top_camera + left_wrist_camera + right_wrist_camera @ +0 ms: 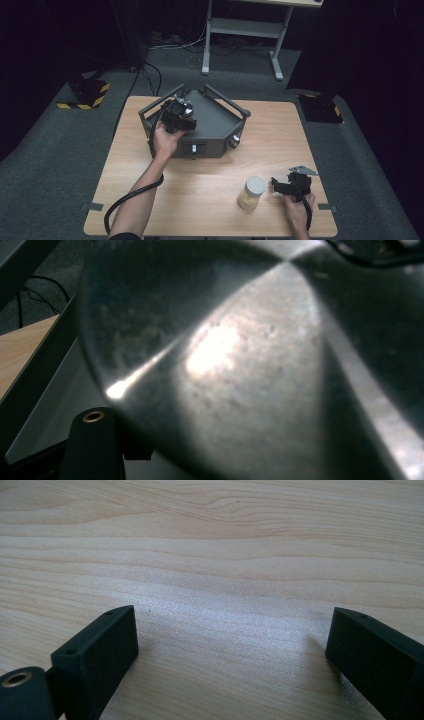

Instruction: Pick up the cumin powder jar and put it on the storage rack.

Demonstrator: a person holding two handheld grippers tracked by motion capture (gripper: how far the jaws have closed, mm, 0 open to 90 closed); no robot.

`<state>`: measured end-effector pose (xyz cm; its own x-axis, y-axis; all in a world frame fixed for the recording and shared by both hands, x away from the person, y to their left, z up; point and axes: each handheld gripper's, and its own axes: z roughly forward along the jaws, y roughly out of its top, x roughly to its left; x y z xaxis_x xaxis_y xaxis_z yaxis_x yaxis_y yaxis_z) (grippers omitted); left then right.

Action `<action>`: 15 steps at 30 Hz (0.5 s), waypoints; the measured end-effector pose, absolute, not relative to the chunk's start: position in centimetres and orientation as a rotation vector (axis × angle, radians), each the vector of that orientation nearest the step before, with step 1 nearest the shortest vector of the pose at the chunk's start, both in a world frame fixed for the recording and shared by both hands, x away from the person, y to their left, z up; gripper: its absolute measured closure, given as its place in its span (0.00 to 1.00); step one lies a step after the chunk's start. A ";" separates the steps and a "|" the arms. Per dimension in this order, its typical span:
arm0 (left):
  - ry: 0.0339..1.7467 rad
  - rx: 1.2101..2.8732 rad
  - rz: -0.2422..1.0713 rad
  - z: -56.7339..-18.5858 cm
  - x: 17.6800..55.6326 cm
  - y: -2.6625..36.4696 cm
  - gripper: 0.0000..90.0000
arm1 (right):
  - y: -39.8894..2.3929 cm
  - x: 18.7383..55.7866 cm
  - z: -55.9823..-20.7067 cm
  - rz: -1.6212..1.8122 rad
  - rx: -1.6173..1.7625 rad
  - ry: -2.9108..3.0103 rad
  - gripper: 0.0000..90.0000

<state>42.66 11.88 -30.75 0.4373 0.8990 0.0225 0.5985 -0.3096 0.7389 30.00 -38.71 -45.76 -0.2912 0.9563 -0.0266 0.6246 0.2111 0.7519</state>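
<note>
While the left tongs (181, 114) sit clenched on top of the grey instrument box (215, 125), pressed up against its brushed metal disc (240, 365), I can't tell whether the pads actually pinch the disc rim or just rest at it; one black jaw shows right at the disc's edge in the left gripper view. Right tongs (232, 615) are released, jaws wide with bare wood between them, parked well in front of the box and off to its right.

Pale lidded jar (252, 192) stands upright in front of the box, just beside the right tongs, not touching them.

My read: the step in hand is handling the disc on the box top, with the jar waiting. Next move likely needs the disc seated or lifted flat, then the right tongs swing over and close round the jar body.

Clearances:
- box's rail frame (227, 102) rings the top, so the left tongs need to exit upward, not sideways
- open table (210, 210) between box front and jar, plenty of room
- jar is near the table edge farthest from the box; a sideways nudge could tip it
</note>
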 end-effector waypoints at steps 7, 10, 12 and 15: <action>1.258 2.014 0.583 -30.9 42.5 11.9 0.34 | -38.7 30.0 -45.8 0.881 1.459 1.996 0.06; 1.255 2.003 0.572 -31.1 42.5 12.2 0.34 | -38.7 30.0 -45.8 0.880 1.459 1.995 0.07; 1.253 1.991 0.556 -31.2 42.6 12.5 0.28 | -38.7 30.0 -45.8 0.880 1.459 1.995 0.07; 1.263 1.978 0.551 -31.4 42.4 12.5 0.20 | -38.7 30.0 -45.8 0.880 1.459 1.994 0.07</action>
<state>42.38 12.52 -31.43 0.4297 0.9027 -0.0228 0.5977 -0.2654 0.7565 29.98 -38.69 -45.77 -0.2902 0.9565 -0.0280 0.6240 0.2114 0.7523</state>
